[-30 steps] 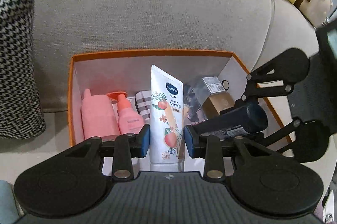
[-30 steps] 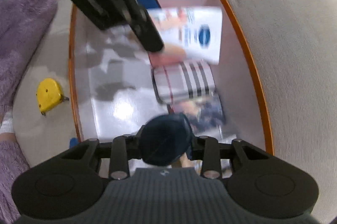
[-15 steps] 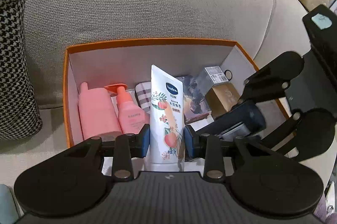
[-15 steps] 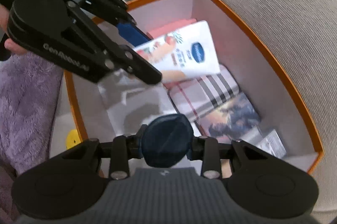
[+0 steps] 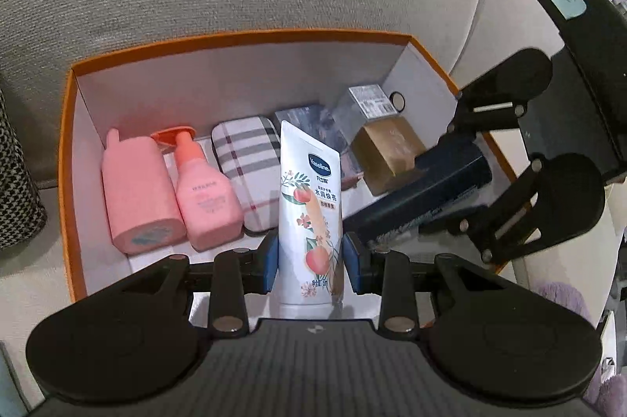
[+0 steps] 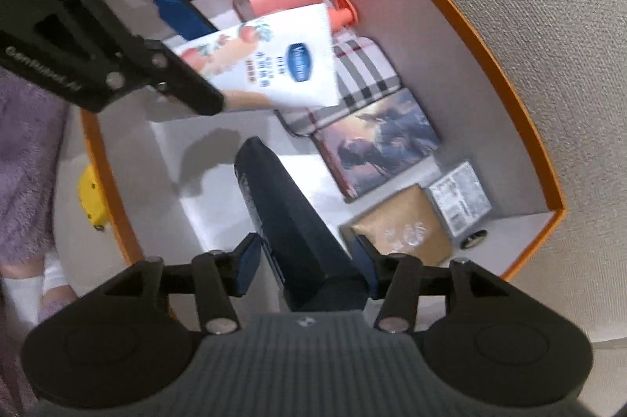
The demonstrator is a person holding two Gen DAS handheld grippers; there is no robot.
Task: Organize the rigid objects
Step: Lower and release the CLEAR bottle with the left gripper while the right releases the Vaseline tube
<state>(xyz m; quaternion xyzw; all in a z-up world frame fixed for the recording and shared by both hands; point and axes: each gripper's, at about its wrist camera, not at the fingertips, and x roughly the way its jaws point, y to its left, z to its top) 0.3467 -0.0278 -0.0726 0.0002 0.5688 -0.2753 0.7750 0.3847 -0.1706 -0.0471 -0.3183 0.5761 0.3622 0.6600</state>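
The left tool (image 5: 310,262) is clamped on a white lotion tube (image 5: 309,217), its blue pads pressing both sides of the lower body. In the left wrist view the tube's long axis runs along the tool's fingers, cap end toward the camera and flat crimped end pointing away, over the orange-rimmed box (image 5: 66,158). In the right wrist view the same tube (image 6: 274,64) slants across the box, its crimped end above the plaid case (image 6: 364,72).

The right tool (image 6: 305,266) has just been spreading its jaws; a dark blue tube (image 6: 290,221) lies between them, and a gap shows at the left pad, so the pads no longer grip it. Its long axis runs away from the camera toward the middle of the box floor, far end lowest; in the left wrist view it (image 5: 423,193) lies slanted at the box's right side, beside the tan box (image 5: 386,152).

Along the far wall, left to right in the left wrist view, lie a pink bottle (image 5: 137,189), a pink pump bottle (image 5: 203,193), the plaid case, a dark picture booklet (image 6: 376,142) and a small clear box (image 5: 368,99)
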